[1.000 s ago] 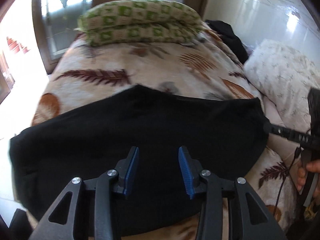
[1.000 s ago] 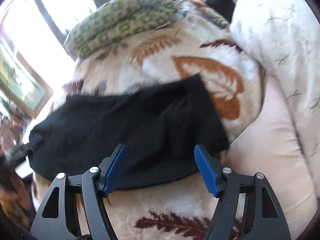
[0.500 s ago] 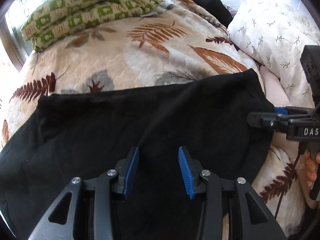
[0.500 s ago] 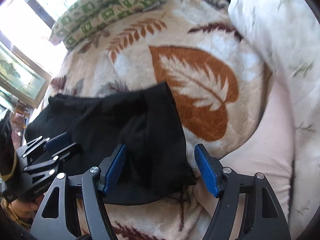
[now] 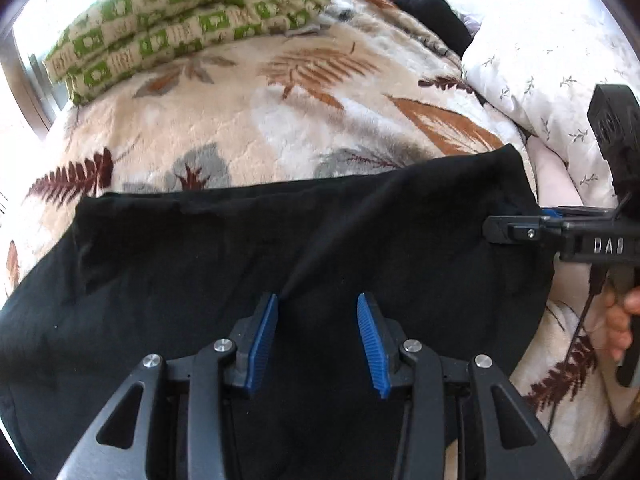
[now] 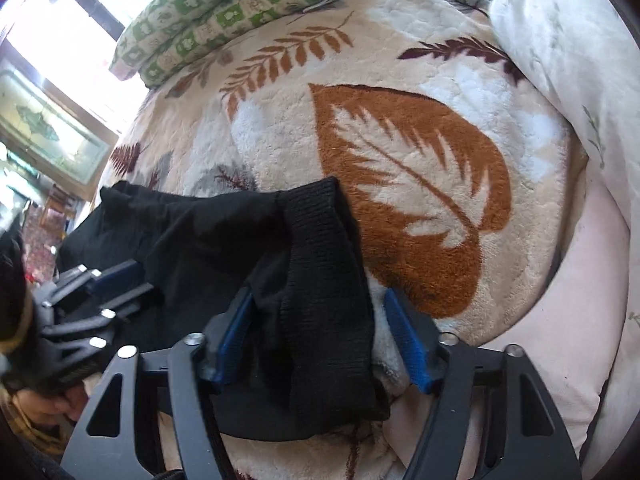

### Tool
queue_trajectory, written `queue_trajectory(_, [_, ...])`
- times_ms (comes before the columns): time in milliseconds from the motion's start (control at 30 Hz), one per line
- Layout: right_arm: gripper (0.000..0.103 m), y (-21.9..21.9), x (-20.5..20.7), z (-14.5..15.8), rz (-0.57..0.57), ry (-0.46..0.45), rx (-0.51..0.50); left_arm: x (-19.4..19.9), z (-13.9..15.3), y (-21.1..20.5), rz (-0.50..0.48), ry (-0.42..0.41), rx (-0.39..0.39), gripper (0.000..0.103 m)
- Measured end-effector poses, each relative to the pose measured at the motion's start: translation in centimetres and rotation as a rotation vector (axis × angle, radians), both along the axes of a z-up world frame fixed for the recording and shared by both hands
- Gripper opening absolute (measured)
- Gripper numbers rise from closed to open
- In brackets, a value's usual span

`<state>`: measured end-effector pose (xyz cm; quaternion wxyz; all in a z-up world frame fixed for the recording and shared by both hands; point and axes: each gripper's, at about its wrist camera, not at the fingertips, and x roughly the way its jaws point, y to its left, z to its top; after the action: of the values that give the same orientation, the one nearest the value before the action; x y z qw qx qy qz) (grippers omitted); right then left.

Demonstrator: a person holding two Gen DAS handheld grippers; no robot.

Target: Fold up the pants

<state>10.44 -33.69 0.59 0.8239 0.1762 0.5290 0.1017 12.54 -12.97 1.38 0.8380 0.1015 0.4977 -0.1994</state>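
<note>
Black pants [image 5: 200, 264] lie spread sideways on a leaf-patterned blanket [image 5: 240, 120]. My left gripper [image 5: 318, 300] sits low over the middle of the cloth. Its blue pads are apart, and a crease runs up from the tip of the left pad. My right gripper [image 6: 316, 300] is at the right end of the pants [image 6: 224, 232], with its jaws closing. The ribbed end [image 6: 320, 260] is bunched between the pads. The left pad touches it, while blanket shows beside the right pad. The right gripper [image 5: 516, 228] also shows at the pants' right edge in the left wrist view.
A folded green-checked quilt [image 5: 192, 28] lies at the far end of the bed, with a dark garment [image 5: 424, 4] beside it. A white sprigged pillow [image 5: 540, 60] lies along the right side. A person's hand [image 5: 616, 320] holds the right gripper's handle. Windows stand to the left.
Both grippers came down closer to the pants. The right one moved onto the ribbed end and its jaws narrowed around it. The left one has kept still since half a second ago.
</note>
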Motion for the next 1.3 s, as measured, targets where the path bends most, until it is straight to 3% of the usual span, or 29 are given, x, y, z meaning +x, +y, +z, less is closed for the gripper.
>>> queue_trajectory(67, [0.042, -0.3, -0.2, 0.1, -0.012, 0.010, 0.036, 0.0, 0.4, -0.1, 0.009, 0.009, -0.003, 0.044])
queue_trajectory(167, [0.034, -0.6, -0.5, 0.4, -0.018, 0.011, 0.072, 0.1, 1.3, 0.5, 0.022, 0.019, -0.072, 0.044])
queue_trajectory(300, [0.034, -0.8, -0.7, 0.4, -0.029, 0.009, 0.107, 0.5, 0.3, 0.0, 0.012, 0.037, -0.024, 0.044])
queue_trajectory(400, [0.037, -0.3, -0.6, 0.1, -0.005, -0.007, 0.073, 0.1, -0.3, -0.7, -0.005, 0.002, 0.011, 0.045])
queue_trajectory(500, [0.037, 0.0, -0.7, -0.1, -0.010, -0.028, 0.056, 0.3, -0.1, -0.7, 0.005, 0.017, 0.009, 0.045])
queue_trajectory(567, [0.033, 0.3, -0.9, 0.3, -0.011, -0.035, 0.024, 0.3, 0.3, -0.3, 0.022, 0.031, -0.016, 0.045])
queue_trajectory(700, [0.017, 0.2, -1.4, 1.7, -0.034, -0.061, 0.061, -0.3, 0.8, 0.6, 0.042, 0.018, -0.021, 0.045])
queue_trajectory(867, [0.016, 1.5, -1.8, 4.1, -0.004, -0.100, 0.062, 0.1, 0.0, 1.3, 0.065, 0.043, -0.024, 0.045])
queue_trajectory(1000, [0.016, 2.1, -1.9, 4.1, -0.001, -0.098, 0.050, 0.3, -0.4, 0.7, 0.032, 0.035, 0.013, 0.047])
queue_trajectory(1133, [0.016, 2.1, -2.3, 4.4, -0.023, -0.097, 0.054, 0.5, 0.7, 2.2, 0.079, 0.069, -0.076, 0.047])
queue_trajectory(1200, [0.016, 2.3, -2.5, 4.8, -0.025, -0.103, 0.055, 0.2, 1.3, 3.3, 0.108, 0.044, -0.121, 0.047])
queue_trajectory(1300, [0.016, 3.0, -2.7, 5.5, -0.023, -0.106, 0.085, 0.6, -0.2, 3.7, 0.100, 0.083, -0.061, 0.044])
